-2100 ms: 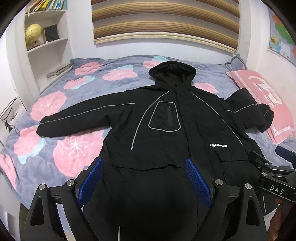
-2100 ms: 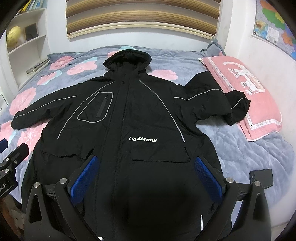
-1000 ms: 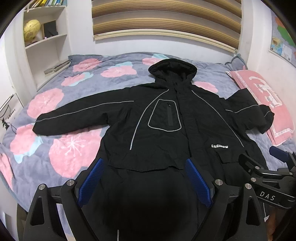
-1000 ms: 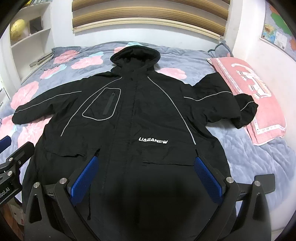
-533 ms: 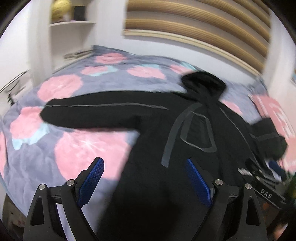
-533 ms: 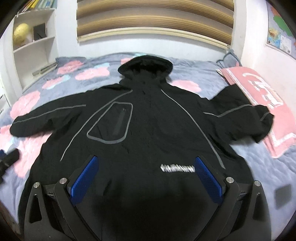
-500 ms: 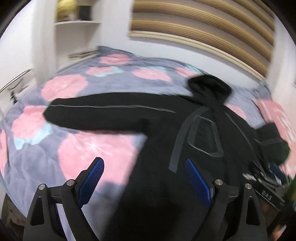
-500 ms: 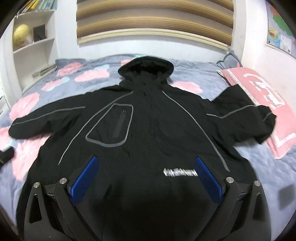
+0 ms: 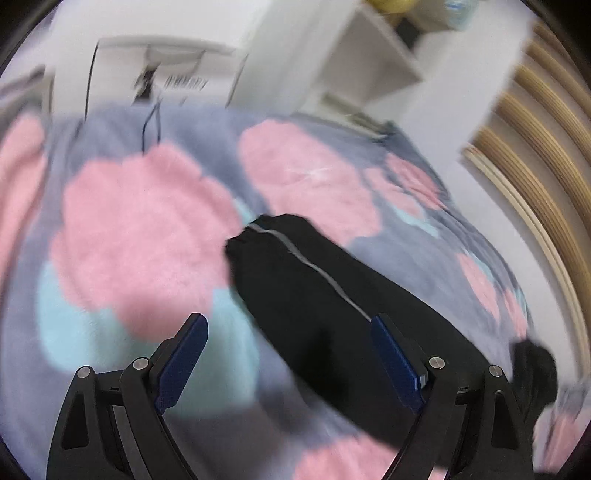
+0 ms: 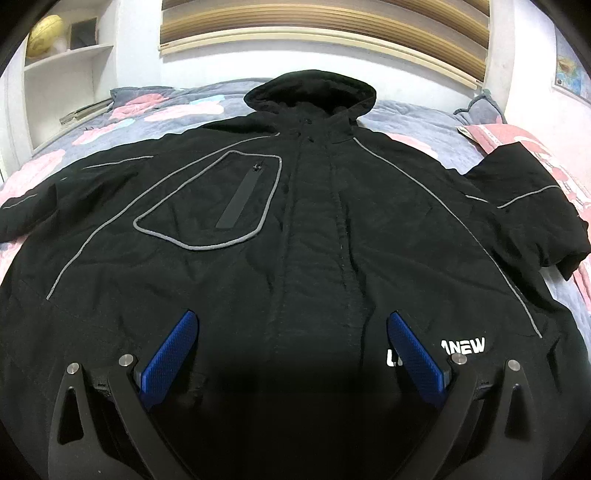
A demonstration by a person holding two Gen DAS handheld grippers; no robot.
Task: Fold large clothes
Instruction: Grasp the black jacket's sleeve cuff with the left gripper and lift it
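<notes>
Barely started: black hooded jacket (image 10: 295, 229) lies face up and spread flat on the flower-print quilt (image 9: 140, 236), zip closed, hood (image 10: 310, 92) toward the slatted headboard (image 10: 325, 26). No fold made yet, going by how it lies; both sleeves and the body are left to do.

Left gripper (image 9: 291, 354): tongs wide apart, nothing between them, hovering above the outstretched sleeve (image 9: 306, 288) short of its cuff (image 9: 258, 232). View is motion-blurred. Judgement: first step is taking this sleeve to bring it across the chest.

Right gripper (image 10: 291, 350): tongs wide apart, empty, above the jacket's lower front beside the white chest lettering (image 10: 465, 347).

Far sleeve (image 10: 532, 206), on the side opposite the chest pocket (image 10: 221, 206), is already bent and rides up onto the pink pillow (image 10: 498, 136); likely needs straightening before it folds cleanly.

Around the jacket: white shelf unit (image 10: 66, 62) with a yellow globe (image 10: 46, 35) beyond the pocket-side sleeve; a wall map (image 10: 572, 74) above the pillow. A thin dark cable (image 9: 151, 122) trails onto the quilt beyond the cuff, clear of the sleeve. Nothing lies on the jacket itself.
</notes>
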